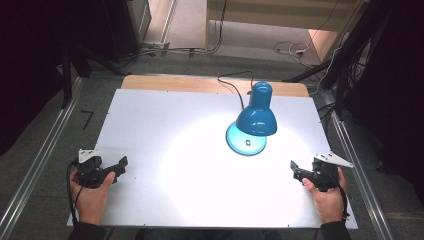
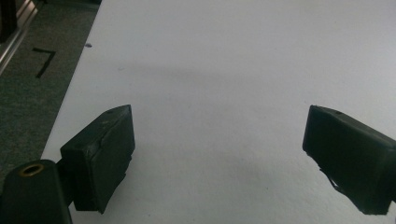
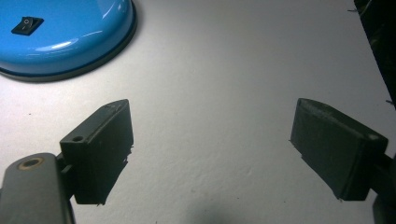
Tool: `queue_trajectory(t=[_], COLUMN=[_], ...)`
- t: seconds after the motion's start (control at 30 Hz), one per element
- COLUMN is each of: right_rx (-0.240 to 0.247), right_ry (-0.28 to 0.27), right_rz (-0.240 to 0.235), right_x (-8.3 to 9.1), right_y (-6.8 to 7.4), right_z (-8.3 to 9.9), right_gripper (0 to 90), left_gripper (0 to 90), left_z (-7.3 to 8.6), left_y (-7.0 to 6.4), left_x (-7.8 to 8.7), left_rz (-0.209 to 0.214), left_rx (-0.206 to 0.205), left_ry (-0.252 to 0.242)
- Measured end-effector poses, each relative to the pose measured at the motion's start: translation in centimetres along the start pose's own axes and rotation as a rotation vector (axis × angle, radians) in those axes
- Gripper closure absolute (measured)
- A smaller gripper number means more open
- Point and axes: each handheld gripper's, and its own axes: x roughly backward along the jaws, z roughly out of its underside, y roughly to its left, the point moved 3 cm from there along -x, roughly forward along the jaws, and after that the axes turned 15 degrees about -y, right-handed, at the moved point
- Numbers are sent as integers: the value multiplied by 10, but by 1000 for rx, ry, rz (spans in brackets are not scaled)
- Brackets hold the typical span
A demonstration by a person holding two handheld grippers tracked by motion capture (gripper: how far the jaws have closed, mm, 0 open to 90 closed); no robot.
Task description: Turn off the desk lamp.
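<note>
the left gripper [image 1: 116, 169] rests at the near left of the white table [image 1: 150, 125], its jaws spread wide with nothing but bare surface between them; the right gripper [image 1: 296, 170] sits at the near right, equally wide open and empty. the blue desk lamp [image 1: 256, 117] stands toward the far right of centre, lit and throwing a bright pool on the table, its rocker switch [image 3: 27, 25] on the round base [image 3: 70, 37], well apart from both. judging by this, any handling of the lamp is not under way: both hands are clear of it.
</note>
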Motion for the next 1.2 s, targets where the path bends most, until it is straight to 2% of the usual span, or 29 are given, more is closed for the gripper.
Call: queue_trajectory(t=[0.37, 0.67, 1.2], right_rx=[5, 23, 23], right_ry=[-5, -10, -16], right_rz=[-9, -28, -48], right_x=[-3, -9, -13], right_y=[4, 15, 23], right_z=[-3, -7, -11], right_gripper=[118, 119, 120], left_gripper=[102, 102, 102], left_z=[0, 0, 0], left_y=[0, -1, -2], left_x=[0, 0, 0], left_rz=[0, -1, 2], left_rx=[-2, -4, -7], left_ry=[-1, 2, -3])
